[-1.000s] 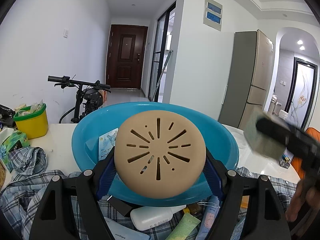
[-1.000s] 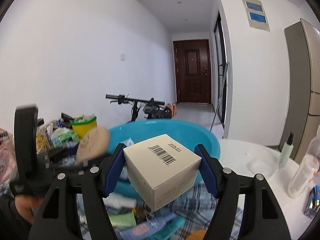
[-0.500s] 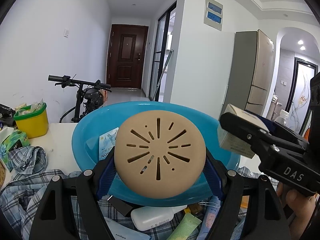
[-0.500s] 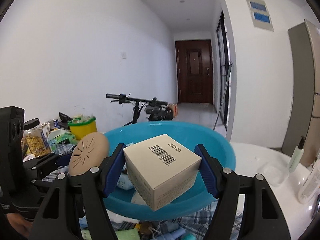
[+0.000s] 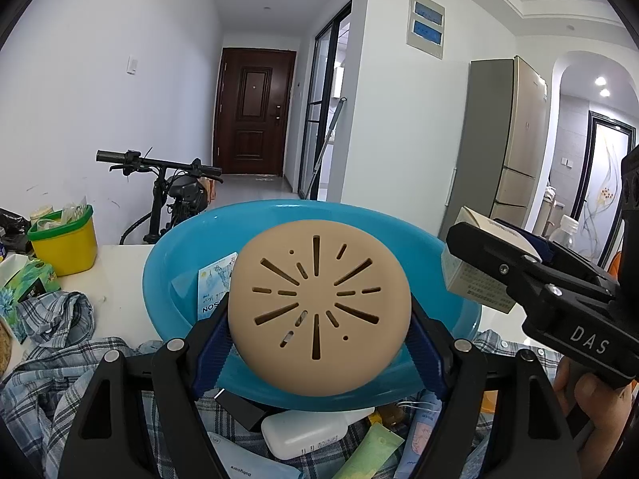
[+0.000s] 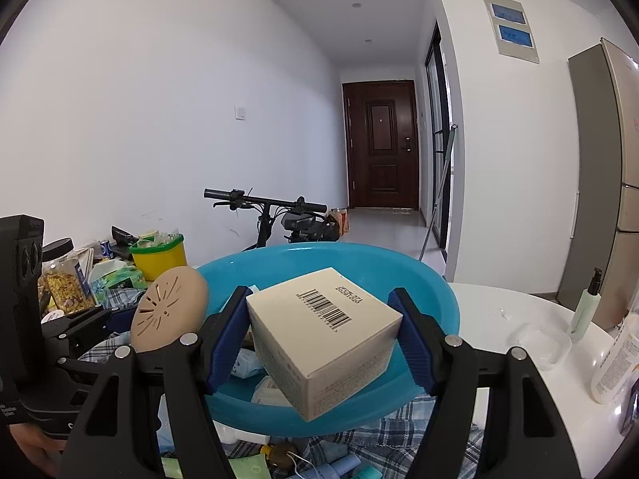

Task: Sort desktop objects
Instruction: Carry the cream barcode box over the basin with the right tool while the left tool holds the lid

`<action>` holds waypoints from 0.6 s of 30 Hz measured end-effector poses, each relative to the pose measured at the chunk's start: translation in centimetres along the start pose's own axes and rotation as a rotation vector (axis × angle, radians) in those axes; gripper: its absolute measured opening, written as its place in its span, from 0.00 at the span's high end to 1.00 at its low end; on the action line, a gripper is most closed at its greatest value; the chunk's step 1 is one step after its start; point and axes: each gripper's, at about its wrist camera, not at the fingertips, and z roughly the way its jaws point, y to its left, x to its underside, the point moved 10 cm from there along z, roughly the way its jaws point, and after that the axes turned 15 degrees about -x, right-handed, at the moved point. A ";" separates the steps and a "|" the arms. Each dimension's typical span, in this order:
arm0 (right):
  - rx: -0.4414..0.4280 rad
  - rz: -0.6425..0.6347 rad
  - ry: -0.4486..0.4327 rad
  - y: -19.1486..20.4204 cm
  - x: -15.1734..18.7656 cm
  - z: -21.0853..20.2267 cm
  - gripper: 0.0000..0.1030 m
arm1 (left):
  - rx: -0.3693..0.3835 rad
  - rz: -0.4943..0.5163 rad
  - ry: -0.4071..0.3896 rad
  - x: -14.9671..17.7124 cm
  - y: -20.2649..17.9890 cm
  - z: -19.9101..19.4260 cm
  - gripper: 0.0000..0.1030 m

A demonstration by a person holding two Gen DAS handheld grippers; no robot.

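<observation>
Now left tongs clamp the beige disc, right tongs the box.

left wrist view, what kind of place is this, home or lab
Most likely a lived-in apartment, not a lab. A wooden entry door ends a hallway, a bicycle leans by the wall, and a fridge stands to the right. The table holds everyday clutter around a blue basin.
</observation>
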 end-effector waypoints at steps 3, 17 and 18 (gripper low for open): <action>0.001 -0.001 0.003 0.0 0.0 0.1 0.33 | 0.001 -0.001 -0.002 0.0 0.0 0.1 0.22; -0.006 -0.004 0.015 0.2 0.3 0.3 0.33 | 0.002 -0.001 -0.003 0.0 0.0 0.0 0.22; -0.006 -0.003 0.016 0.2 0.3 0.3 0.33 | 0.001 0.001 -0.003 0.0 0.0 0.0 0.22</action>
